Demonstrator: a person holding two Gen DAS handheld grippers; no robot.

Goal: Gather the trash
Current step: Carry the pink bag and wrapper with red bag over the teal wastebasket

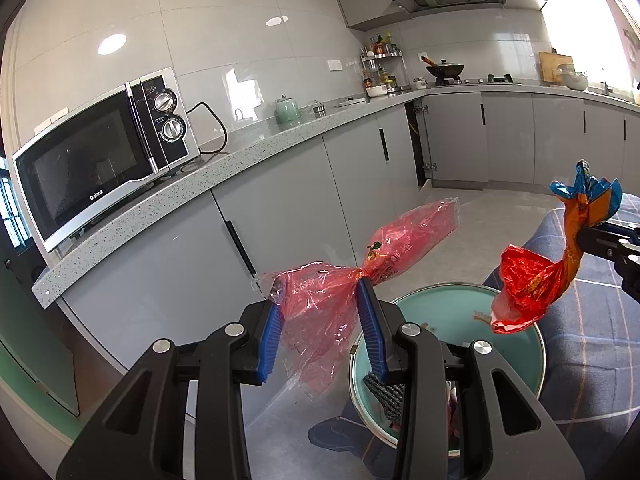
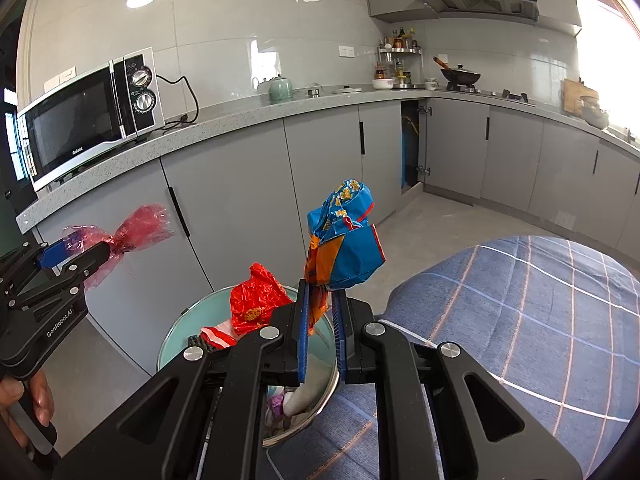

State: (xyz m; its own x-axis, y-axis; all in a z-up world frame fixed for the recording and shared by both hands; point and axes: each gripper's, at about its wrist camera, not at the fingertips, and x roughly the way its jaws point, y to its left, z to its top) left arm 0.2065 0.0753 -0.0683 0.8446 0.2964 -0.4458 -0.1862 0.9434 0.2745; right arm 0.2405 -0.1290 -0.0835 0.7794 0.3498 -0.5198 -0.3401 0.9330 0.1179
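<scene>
My left gripper [image 1: 319,294] is shut on a crumpled pink see-through wrapper [image 1: 404,240], held in the air in front of the grey cabinets. From the right wrist view, that left gripper [image 2: 80,250] and the wrapper [image 2: 136,226] sit at the left. My right gripper [image 2: 322,288] is shut on a twisted snack bag [image 2: 348,240], blue and orange above the pads. The bag's red end [image 2: 256,300] hangs over a round teal bin [image 2: 180,332]. In the left wrist view the bag [image 1: 528,284] and the right gripper [image 1: 588,236] are above the bin's [image 1: 440,312] right side.
A blue plaid cloth [image 2: 520,320] covers something low to the right of the bin. Grey cabinets and a speckled counter [image 1: 240,160] with a microwave [image 1: 100,168] run along the left. One cabinet door [image 1: 416,148] stands ajar. A hand [image 2: 36,400] grips the left handle.
</scene>
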